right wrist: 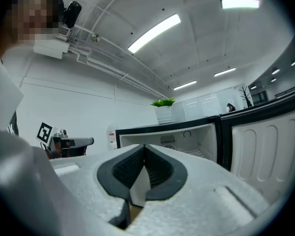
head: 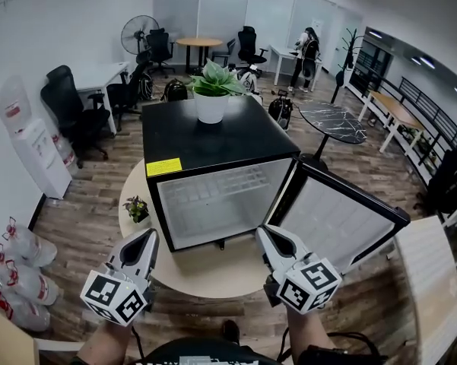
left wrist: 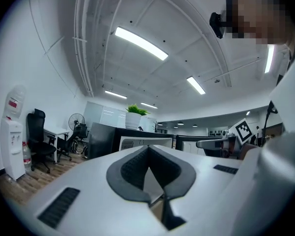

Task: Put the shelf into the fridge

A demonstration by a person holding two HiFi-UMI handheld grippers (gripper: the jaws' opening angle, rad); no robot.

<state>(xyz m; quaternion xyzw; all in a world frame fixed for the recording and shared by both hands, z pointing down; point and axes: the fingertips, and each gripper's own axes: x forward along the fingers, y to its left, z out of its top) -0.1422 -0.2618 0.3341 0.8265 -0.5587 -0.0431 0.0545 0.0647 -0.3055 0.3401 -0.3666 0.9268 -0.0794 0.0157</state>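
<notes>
A small black fridge (head: 205, 139) stands on a round table (head: 213, 268) with its door (head: 342, 215) swung open to the right. Inside it, a white wire shelf (head: 220, 182) lies across the upper part of the white cavity. My left gripper (head: 149, 239) hovers just before the fridge's lower left corner, shut and empty. At the lower right corner, near the door hinge, my right gripper (head: 264, 234) is likewise shut with nothing in it. In the left gripper view the left gripper (left wrist: 148, 149) has its pads together, and the right gripper (right wrist: 145, 149) shows the same in its own view, facing the open fridge (right wrist: 186, 136).
A potted plant (head: 211, 90) sits on top of the fridge. A small plant (head: 137, 207) stands on the table at the left. A water dispenser (head: 38, 147) and water bottles (head: 15, 280) line the left wall. Office chairs, desks and a person (head: 308, 52) are far behind.
</notes>
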